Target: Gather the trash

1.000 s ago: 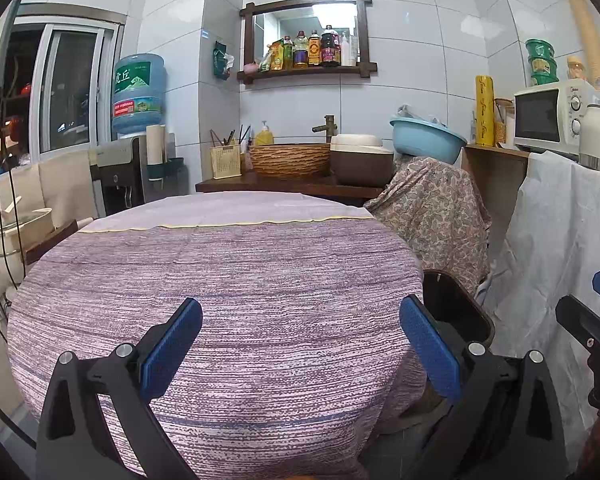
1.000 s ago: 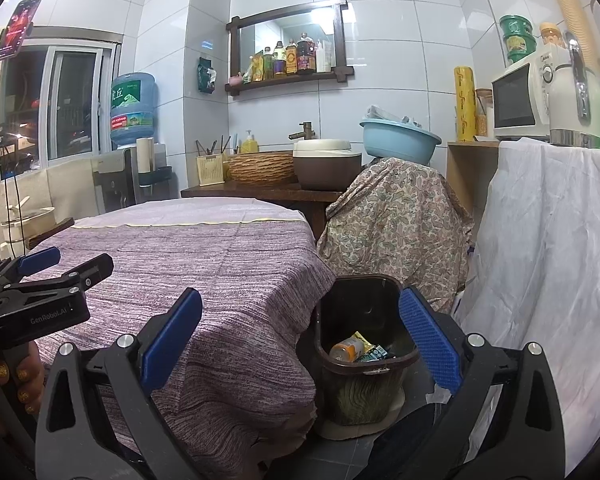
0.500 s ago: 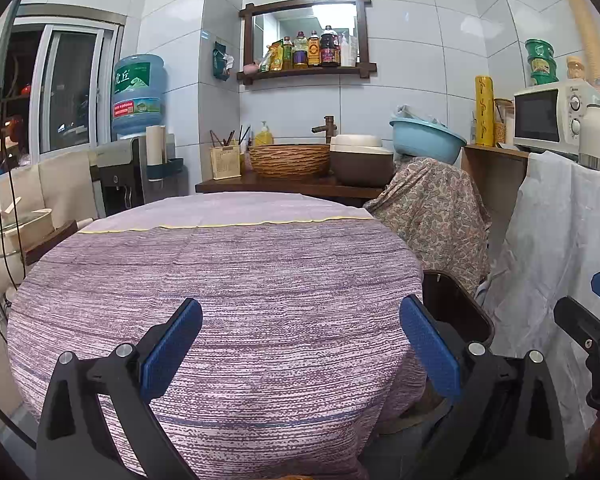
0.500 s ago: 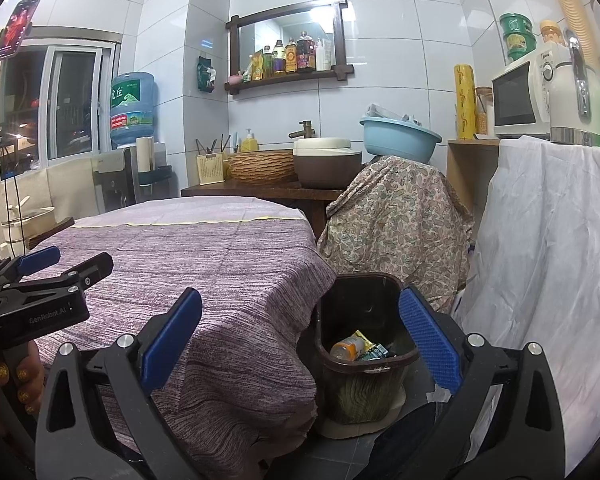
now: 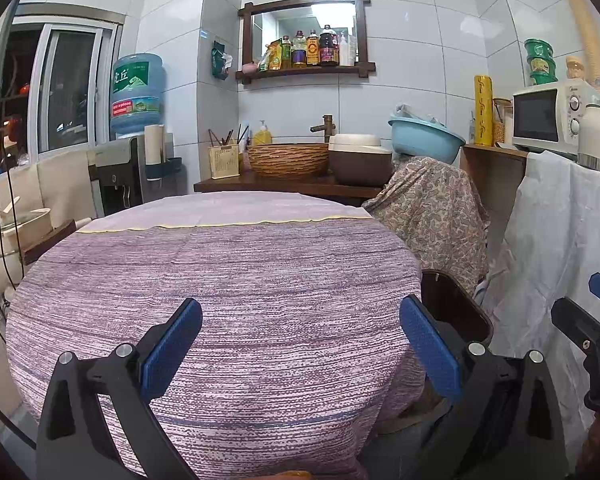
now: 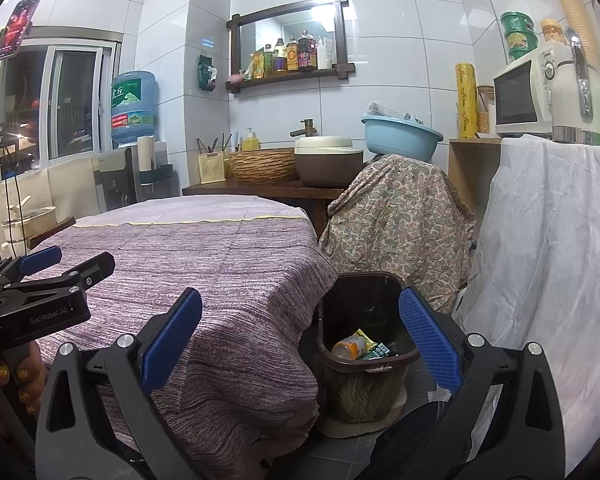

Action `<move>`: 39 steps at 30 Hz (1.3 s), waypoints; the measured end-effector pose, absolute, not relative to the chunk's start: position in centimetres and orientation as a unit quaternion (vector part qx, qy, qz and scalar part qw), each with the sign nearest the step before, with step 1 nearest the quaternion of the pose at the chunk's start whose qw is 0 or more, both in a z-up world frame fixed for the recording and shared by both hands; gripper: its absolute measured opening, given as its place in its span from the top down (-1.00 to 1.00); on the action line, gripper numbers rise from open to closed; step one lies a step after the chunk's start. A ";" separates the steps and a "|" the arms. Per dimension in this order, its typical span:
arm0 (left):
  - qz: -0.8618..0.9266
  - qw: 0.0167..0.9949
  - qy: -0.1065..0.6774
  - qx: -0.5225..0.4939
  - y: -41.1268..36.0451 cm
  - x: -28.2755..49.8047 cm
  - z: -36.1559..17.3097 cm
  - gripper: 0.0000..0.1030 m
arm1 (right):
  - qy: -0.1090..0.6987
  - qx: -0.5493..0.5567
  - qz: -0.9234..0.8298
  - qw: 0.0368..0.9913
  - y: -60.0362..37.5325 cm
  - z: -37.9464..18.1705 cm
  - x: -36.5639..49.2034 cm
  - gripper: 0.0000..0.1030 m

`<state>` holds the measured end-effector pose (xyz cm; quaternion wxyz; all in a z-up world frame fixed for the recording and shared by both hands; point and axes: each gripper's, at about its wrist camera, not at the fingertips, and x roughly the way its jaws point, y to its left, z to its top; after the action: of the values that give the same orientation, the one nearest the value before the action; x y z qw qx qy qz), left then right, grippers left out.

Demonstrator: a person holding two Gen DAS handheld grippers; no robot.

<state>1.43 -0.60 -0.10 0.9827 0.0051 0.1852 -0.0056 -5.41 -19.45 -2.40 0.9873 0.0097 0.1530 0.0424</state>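
Observation:
A dark brown trash bin (image 6: 362, 320) stands on the floor right of the round table, with an orange bottle (image 6: 348, 347) and wrappers inside. In the left wrist view only the bin's rim (image 5: 456, 300) shows past the table edge. My left gripper (image 5: 300, 344) hangs open over the near part of the purple tablecloth (image 5: 228, 288), nothing between its blue pads. My right gripper (image 6: 300, 340) is open too, held above the table's right edge and the bin, and holds nothing. No trash lies on the cloth.
A paisley-covered object (image 6: 396, 216) and a white draped sheet (image 6: 548, 248) stand right of the bin. A wooden counter (image 5: 292, 186) behind the table holds a wicker basket, a pot and a blue basin (image 5: 424, 140). A water dispenser (image 5: 136, 160) stands at the left.

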 end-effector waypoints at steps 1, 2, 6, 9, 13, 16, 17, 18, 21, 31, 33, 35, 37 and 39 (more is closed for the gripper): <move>-0.006 0.983 0.185 0.005 -0.6 1.4 -0.1 -0.90 | 0.153 0.010 0.042 0.987 -19.4 -2.4 -5.4 -0.89; -0.005 0.983 0.185 0.005 -0.6 1.4 -0.1 -0.90 | 0.153 0.010 0.042 0.987 -19.4 -2.4 -5.4 -0.89; -0.006 0.983 0.185 0.004 -0.6 1.4 -0.1 -0.90 | 0.153 0.010 0.042 0.987 -19.4 -2.4 -5.4 -0.89; -0.005 0.983 0.185 0.004 -0.5 1.5 -0.1 -0.90 | 0.154 0.010 0.042 0.987 -19.4 -2.4 -5.4 -0.89; -0.005 0.983 0.186 0.003 -0.5 1.5 -0.2 -0.90 | 0.154 0.010 0.042 0.987 -19.4 -2.4 -5.4 -0.89; -0.005 0.983 0.186 0.004 -0.6 1.5 -0.2 -0.90 | 0.154 0.010 0.042 0.987 -19.4 -2.4 -5.4 -0.89; -0.005 0.983 0.186 0.004 -0.6 1.5 -0.3 -0.90 | 0.154 0.010 0.042 0.987 -19.4 -2.4 -5.4 -0.89; -0.004 0.983 0.186 0.005 -0.7 1.5 -0.3 -0.90 | 0.154 0.010 0.042 0.987 -19.4 -2.4 -5.4 -0.89; -0.004 0.983 0.186 0.004 -0.7 1.5 -0.3 -0.90 | 0.154 0.010 0.042 0.987 -19.4 -2.4 -5.4 -0.89; -0.007 0.983 0.182 0.005 -1.0 1.3 -0.4 -0.90 | 0.155 0.010 0.042 0.987 -19.3 -2.4 -5.4 -0.89; -0.007 0.983 0.182 0.007 -1.1 1.3 -0.3 -0.90 | 0.155 0.010 0.042 0.987 -19.4 -2.4 -5.4 -0.89; -0.008 0.983 0.184 0.008 -1.2 1.4 -0.4 -0.90 | 0.156 0.010 0.042 0.987 -19.4 -2.5 -5.4 -0.89; -0.008 0.982 0.187 0.007 -1.3 1.4 -0.4 -0.90 | 0.156 0.010 0.043 0.987 -19.3 -2.6 -5.4 -0.89; -0.009 0.983 0.186 0.006 -1.2 1.3 -0.4 -0.90 | 0.156 0.010 0.043 0.987 -19.3 -2.6 -5.4 -0.89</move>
<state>1.29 -1.24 -0.38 0.9825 0.0058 0.1857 -0.0093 -5.41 -19.29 -2.55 0.9868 0.0103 0.1562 0.0425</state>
